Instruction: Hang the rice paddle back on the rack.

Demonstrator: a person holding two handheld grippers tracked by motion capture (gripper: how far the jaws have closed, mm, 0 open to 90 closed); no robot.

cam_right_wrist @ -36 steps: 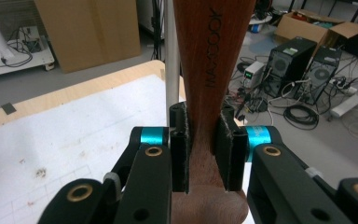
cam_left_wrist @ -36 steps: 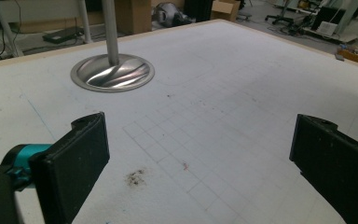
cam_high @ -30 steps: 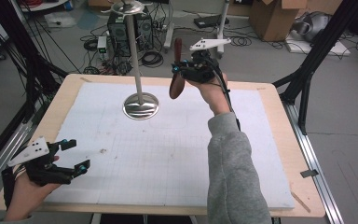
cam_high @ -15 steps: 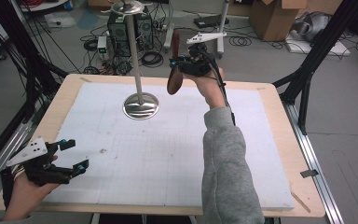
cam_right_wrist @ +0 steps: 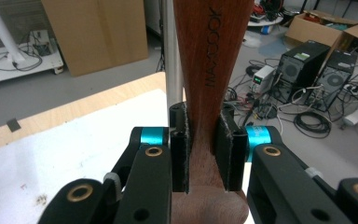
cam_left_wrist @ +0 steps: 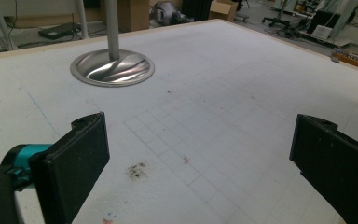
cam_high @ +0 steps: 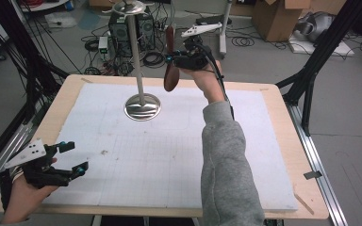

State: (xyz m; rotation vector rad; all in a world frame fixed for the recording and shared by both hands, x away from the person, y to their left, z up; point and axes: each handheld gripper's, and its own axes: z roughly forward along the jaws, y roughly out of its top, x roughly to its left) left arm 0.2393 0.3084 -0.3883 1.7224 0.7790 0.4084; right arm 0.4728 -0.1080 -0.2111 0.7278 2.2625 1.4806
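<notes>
Spoon (cam_right_wrist: 212, 70) between right hand-held gripper (cam_right_wrist: 205, 149) pads

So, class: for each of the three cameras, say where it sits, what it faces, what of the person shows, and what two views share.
High view: above the table, looking forward and down; forearms, left gripper, right gripper.
Left gripper view: on the open left gripper, facing the metal stand.
Right gripper view: on the right gripper, shut on a wooden spoon.
Shared: the stand shows in the high and left gripper views.

One wooden spoon (cam_high: 171, 70), one metal stand (cam_high: 142, 104), two grippers.
</notes>
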